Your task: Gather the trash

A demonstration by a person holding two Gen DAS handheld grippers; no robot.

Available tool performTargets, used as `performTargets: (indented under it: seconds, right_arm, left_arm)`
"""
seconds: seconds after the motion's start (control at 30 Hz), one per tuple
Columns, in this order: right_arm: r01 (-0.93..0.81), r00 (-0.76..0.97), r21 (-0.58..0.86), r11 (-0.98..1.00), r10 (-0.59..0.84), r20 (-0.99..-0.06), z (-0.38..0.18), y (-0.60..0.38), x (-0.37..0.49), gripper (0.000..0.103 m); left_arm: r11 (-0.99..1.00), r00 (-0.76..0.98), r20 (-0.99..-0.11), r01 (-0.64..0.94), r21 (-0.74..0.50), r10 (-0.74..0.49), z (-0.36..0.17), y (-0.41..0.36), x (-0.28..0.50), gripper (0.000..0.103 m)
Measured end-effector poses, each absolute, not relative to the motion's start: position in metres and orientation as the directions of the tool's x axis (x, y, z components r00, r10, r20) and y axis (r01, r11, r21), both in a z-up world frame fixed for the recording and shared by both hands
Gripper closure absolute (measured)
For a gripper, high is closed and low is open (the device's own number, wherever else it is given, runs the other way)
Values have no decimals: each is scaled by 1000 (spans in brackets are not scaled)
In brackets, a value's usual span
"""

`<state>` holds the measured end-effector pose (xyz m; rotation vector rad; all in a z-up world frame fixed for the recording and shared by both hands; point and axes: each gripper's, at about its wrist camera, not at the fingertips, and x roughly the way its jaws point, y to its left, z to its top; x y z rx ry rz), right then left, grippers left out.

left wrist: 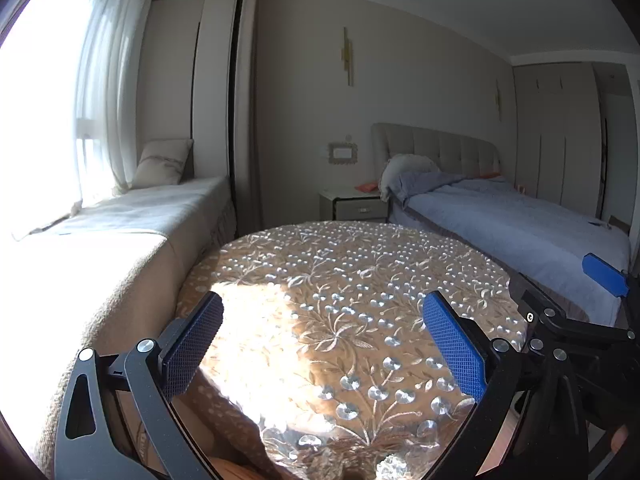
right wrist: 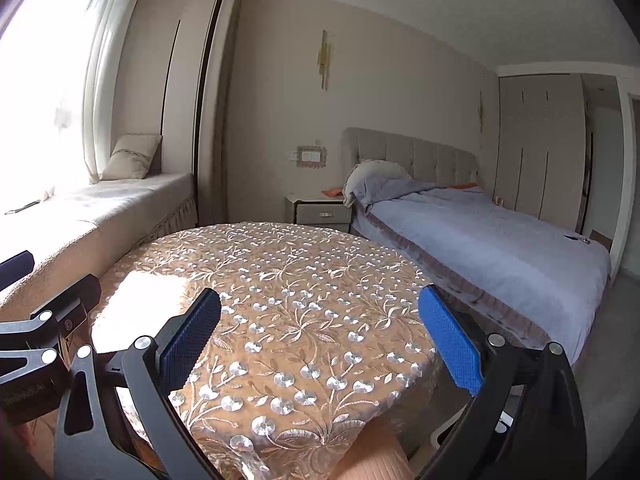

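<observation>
A round table (left wrist: 340, 280) (right wrist: 280, 280) covered with a beige embroidered cloth fills the foreground of both views. I see no trash on it. My left gripper (left wrist: 323, 328) is open and empty above the table's near left part. My right gripper (right wrist: 319, 322) is open and empty above the table's near right part. The right gripper's blue pad (left wrist: 604, 274) shows at the right edge of the left wrist view. The left gripper's black frame (right wrist: 52, 332) shows at the left edge of the right wrist view.
A bed (left wrist: 520, 224) (right wrist: 480, 240) with a blue-grey cover stands right of the table. A bedside cabinet (left wrist: 354, 204) (right wrist: 320, 210) with an orange item on top stands by the back wall. A cushioned window bench (left wrist: 120, 216) (right wrist: 100, 200) runs along the left.
</observation>
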<state>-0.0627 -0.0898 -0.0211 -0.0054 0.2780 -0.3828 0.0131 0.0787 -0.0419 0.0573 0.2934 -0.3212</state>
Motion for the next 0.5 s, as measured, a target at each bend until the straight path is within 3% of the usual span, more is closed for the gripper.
performTargets:
  seconds: [0.5]
  right_arm:
    - [376,890,-65,924,-380,-254,-19,-89,-62,5]
  left_arm:
    - [949,908,-288,317,-3,-304,-40,82,14,5]
